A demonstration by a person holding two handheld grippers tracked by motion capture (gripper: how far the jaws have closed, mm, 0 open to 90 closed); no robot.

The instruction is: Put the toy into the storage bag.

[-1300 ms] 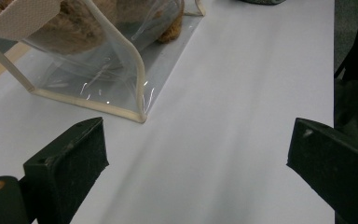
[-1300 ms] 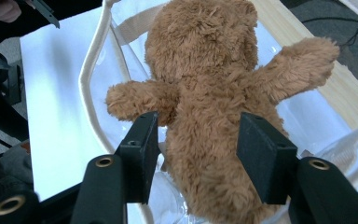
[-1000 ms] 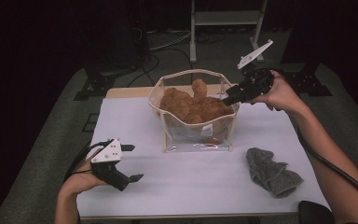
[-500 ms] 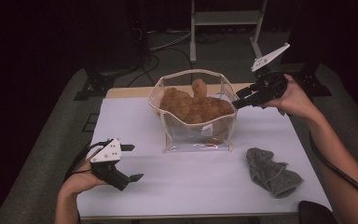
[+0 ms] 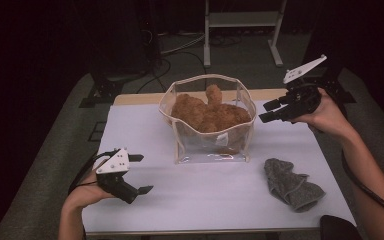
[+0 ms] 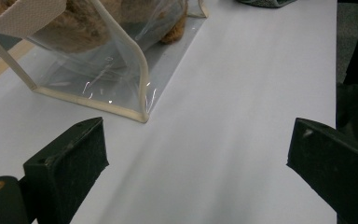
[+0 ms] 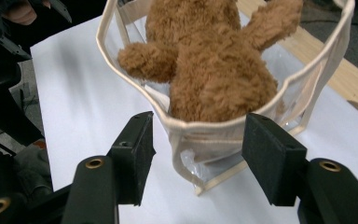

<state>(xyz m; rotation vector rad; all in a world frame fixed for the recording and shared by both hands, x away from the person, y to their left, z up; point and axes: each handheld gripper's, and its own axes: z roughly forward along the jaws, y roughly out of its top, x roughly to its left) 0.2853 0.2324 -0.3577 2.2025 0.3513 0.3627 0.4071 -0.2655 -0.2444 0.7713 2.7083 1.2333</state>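
right gripper (image 5: 269,112) jaws just been widening, empty, beside bag (image 5: 207,150) rim; left gripper (image 5: 140,173) released. risk: floppy rim buckles, teddy (image 7: 205,60) tips bag over.

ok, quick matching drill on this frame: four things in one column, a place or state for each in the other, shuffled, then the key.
Things:
1. brown plush toy
2. grey cloth
3. left gripper
4. right gripper

Places/states:
A. crumpled on the white table, right of the bag
B. inside the clear bag
C. held open in the air by the bag's right side, nothing gripped
D. open near the table's front left, jaws wide, nothing between them

Pairs: 1-B, 2-A, 3-D, 4-C
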